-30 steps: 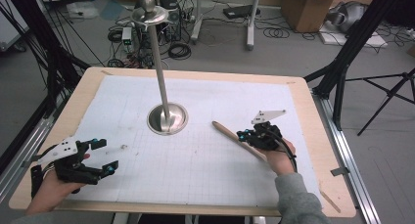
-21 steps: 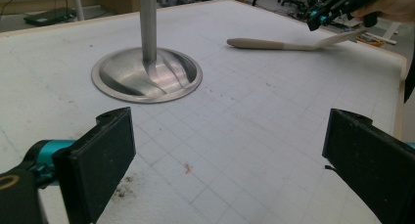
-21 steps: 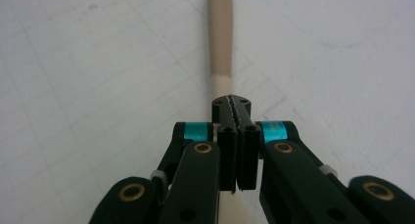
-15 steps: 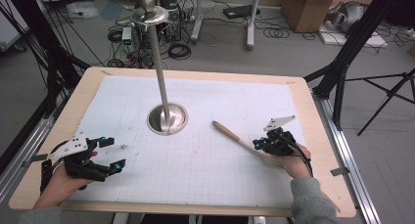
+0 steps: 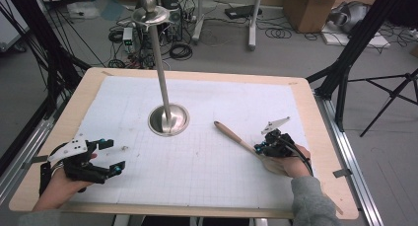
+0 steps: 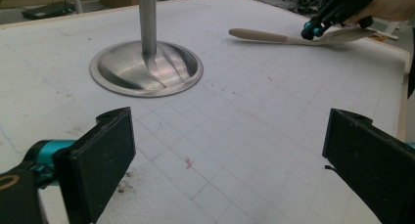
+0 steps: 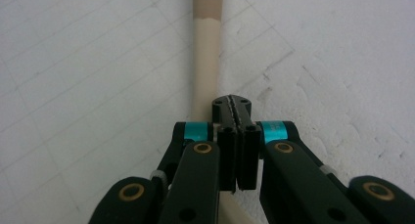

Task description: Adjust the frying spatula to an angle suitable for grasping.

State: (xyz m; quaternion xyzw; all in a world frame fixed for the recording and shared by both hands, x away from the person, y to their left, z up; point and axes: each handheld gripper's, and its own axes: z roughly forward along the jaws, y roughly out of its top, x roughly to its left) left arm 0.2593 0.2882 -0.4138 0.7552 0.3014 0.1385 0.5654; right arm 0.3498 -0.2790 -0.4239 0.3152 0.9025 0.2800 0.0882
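- Right gripper: jaws closed flat on a thin wooden spatula. In the right gripper view the two pads meet with almost no gap, and the spatula shaft passes under them.
- Grip point: low on the shaft, near the broad end; the gripper tips point toward 10 o'clock in the high view.
- Spatula: lies on the sheet at about 4 o'clock from the stand base, handle running up toward 10 o'clock, its rounded tip near the base but apart from it. In the left gripper view the spatula lies nearly flat on the mat with the right gripper on it.
- Right hand: wraps the gripper body, grey sleeve entering from 6 o'clock.
- Left gripper: jaws wide apart, nothing between them, at 8 o'clock from the stand, well apart from the spatula. Its own view shows bare grid sheet between the pads.
- Stand: steel dish base with an upright pole, standing mid-table.
- Table: wooden board covered by a white grid sheet.
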